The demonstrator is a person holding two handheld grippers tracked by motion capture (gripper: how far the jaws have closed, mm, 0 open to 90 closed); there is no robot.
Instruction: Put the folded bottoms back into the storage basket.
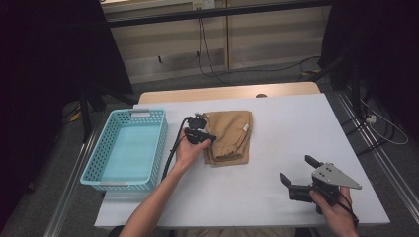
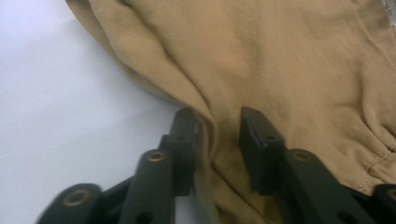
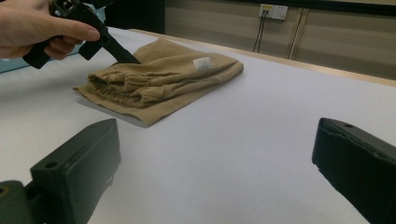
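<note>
A folded tan garment point(image 1: 232, 136) lies on the white table, a small white label point(image 3: 202, 63) on its top. My left gripper point(image 1: 207, 135) points down onto the garment's left edge, held by a bare hand. In the left gripper view its jaws point(image 2: 219, 135) straddle a raised fold of the tan cloth point(image 2: 280, 70); one jaw touches the fold, and a shadowed gap separates the other jaw from it. My right gripper point(image 1: 298, 169) rests open near the table's front right, away from the garment, with nothing between its jaws point(image 3: 215, 154).
A light blue plastic basket point(image 1: 160, 143) stands at the table's left, beside the left hand. The white table top point(image 1: 296, 128) stretches right of the garment. Cables run across the floor beyond the far edge.
</note>
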